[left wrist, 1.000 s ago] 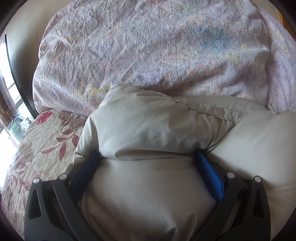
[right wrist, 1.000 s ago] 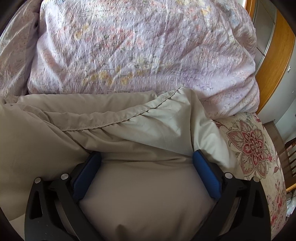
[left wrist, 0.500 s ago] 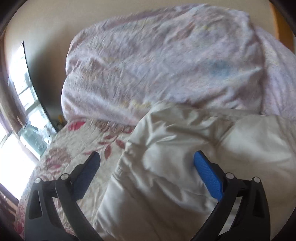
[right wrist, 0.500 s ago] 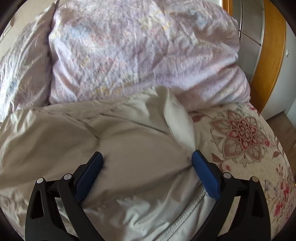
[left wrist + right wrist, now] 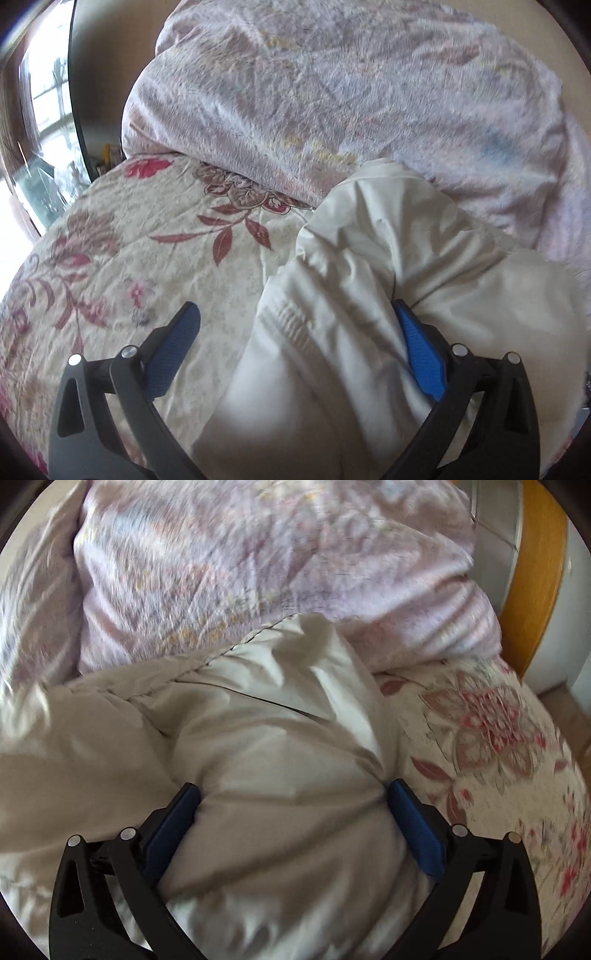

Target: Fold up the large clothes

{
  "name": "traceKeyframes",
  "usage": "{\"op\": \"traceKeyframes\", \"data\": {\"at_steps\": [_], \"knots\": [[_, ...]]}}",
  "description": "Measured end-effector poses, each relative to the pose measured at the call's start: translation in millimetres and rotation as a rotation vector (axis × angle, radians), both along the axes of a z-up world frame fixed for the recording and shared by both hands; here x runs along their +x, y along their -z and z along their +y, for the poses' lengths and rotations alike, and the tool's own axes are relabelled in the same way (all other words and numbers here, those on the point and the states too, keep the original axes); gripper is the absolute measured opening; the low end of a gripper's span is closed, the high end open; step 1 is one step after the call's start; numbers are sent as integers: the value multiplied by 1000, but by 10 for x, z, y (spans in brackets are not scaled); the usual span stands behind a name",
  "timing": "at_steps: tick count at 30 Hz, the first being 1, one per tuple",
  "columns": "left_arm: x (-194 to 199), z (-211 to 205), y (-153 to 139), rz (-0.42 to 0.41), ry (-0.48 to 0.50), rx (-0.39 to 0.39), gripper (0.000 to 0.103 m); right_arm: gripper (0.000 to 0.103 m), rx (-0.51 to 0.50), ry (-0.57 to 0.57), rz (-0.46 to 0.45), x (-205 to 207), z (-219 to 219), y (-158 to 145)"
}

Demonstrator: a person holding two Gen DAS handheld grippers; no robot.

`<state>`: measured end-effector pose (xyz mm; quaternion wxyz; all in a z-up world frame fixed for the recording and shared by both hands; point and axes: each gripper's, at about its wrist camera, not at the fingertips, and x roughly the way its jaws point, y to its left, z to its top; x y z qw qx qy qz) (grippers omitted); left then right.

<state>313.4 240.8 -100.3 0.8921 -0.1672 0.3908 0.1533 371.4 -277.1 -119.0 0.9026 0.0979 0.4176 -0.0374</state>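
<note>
Left wrist view: a floral bedspread (image 5: 140, 251) covers the bed; a window (image 5: 40, 85) lies far left. A lilac duvet (image 5: 332, 110) is heaped behind. The left claw (image 5: 295, 347) gapes wide, its right pad touching the cream jacket (image 5: 369, 277).

Right wrist view: a wooden wardrobe frame (image 5: 535, 572) stands right. The jacket (image 5: 258, 746) runs leftward; the right claw (image 5: 291, 823) spreads wide around a padded fold.

A home bedroom: a floral bedspread (image 5: 155, 258) under the grippers, a crumpled duvet (image 5: 332, 103) ahead, a window (image 5: 40, 92) left.
</note>
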Motion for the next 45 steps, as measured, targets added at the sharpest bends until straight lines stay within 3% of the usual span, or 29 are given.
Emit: {"op": "traceKeyframes", "data": {"at_steps": [3, 7, 9, 12, 18, 30, 34, 36, 38, 45], "knots": [[-319, 79, -110, -28, 26, -108, 97, 102, 132, 27, -50, -394, -166, -198], [-737, 134, -167, -47, 52, -162, 97, 102, 325, 108, -43, -916, -504, -235], [-904, 159, -150, -45, 49, -197, 97, 102, 408, 156, -28, -1111, -643, -167], [-1142, 259, -60, -48, 31, -342, 92, 95, 527, 206, 21, -1345, -770, -2], [-1237, 299, 220, -43, -15, -565, 77, 83, 754, 211, 105, -1385, -746, 364], [-1059, 163, 432, -144, -67, -767, 54, 64, 863, 265, 26, -1155, -632, 473], [-1040, 145, 456, -191, -101, -811, 45, 46, 881, 287, 6, -1137, -618, 513], [-1056, 158, 457, -210, -103, -837, 34, 36, 912, 276, -17, -1165, -639, 504], [-1063, 176, 422, -223, -94, -849, 29, 28, 939, 267, -27, -1186, -658, 488], [-1178, 242, 198, -257, -53, -814, 22, 21, 977, 223, -38, -1291, -639, 367]]}}
